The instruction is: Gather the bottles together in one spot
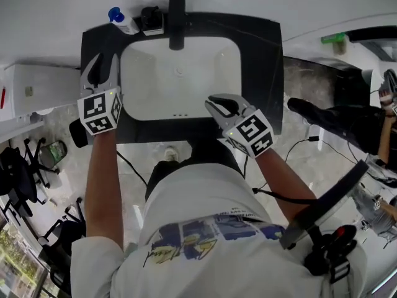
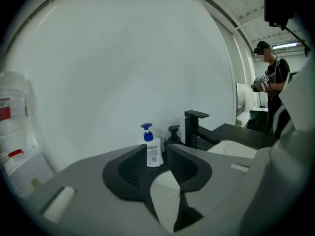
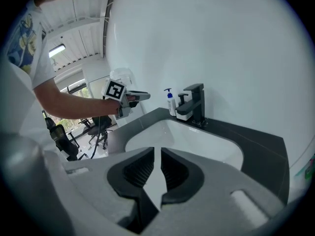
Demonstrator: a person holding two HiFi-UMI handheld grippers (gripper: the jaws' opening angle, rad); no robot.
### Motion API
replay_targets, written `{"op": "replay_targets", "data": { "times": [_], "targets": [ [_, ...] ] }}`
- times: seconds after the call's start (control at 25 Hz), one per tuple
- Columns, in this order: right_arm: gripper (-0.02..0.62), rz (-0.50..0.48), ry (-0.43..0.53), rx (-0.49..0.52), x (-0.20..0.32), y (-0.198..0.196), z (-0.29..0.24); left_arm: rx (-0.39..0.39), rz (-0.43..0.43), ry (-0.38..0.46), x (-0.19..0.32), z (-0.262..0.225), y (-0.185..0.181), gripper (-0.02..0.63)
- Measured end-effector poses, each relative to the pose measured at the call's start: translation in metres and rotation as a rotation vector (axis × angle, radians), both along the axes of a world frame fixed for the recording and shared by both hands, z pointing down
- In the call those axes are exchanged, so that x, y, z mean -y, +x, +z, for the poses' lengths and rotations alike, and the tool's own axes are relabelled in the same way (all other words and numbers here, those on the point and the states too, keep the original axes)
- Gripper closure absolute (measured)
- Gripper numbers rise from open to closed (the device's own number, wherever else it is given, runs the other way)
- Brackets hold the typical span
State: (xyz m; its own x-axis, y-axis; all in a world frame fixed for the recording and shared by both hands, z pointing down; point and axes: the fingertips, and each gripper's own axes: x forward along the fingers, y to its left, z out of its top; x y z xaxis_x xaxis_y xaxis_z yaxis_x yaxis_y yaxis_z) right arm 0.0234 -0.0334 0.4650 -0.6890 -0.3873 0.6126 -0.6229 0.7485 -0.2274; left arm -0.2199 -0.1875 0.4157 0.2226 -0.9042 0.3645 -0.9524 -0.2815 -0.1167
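Bottles: white pump bottle [image 1: 124, 22] and black dispenser [image 1: 152, 18], side by side at the worktop's [image 1: 260, 54] back left corner, beside the tap [image 1: 177, 20]. Your left gripper [image 1: 104, 66]: over the worktop's left edge, fingers partly apart, empty, facing the white bottle. Your right gripper [image 1: 221, 102]: at the basin's [image 1: 180, 73] front rim, fingers narrowly apart, empty.

Black counter [image 1: 263, 73], blue-capped white bottle [image 1: 123, 21], black bottle [image 1: 151, 17], faucet [image 1: 177, 23]
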Motion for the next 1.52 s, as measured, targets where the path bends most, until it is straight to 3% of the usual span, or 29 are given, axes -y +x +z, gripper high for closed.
{"op": "replay_targets", "data": {
  "times": [0.28,0.4,0.6,0.84,1.2,1.52],
  "targets": [
    [0.554,-0.003,0.043,0.011,-0.022,-0.019,-0.016,0.035,0.075,-0.074,-0.074,-0.001,0.004,0.604],
    [0.557,-0.003,0.057,-0.001,-0.034,-0.024,-0.027,0.023,0.145,-0.136,-0.103,-0.004,0.015,0.604],
    [0.56,0.012,0.092,-0.001,-0.047,-0.032,-0.037,-0.062,0.225,-0.206,-0.149,-0.011,0.031,0.604],
    [0.568,0.029,0.123,-0.017,-0.071,-0.045,-0.05,-0.078,0.281,-0.283,-0.204,-0.012,0.041,0.604],
    [0.588,0.066,0.175,-0.032,-0.111,-0.057,-0.063,-0.095,0.391,-0.351,-0.265,-0.018,0.056,0.604],
    [0.594,0.08,0.198,-0.035,-0.151,-0.069,-0.08,-0.123,0.455,-0.335,-0.301,-0.037,0.067,0.604]
  ]
}}
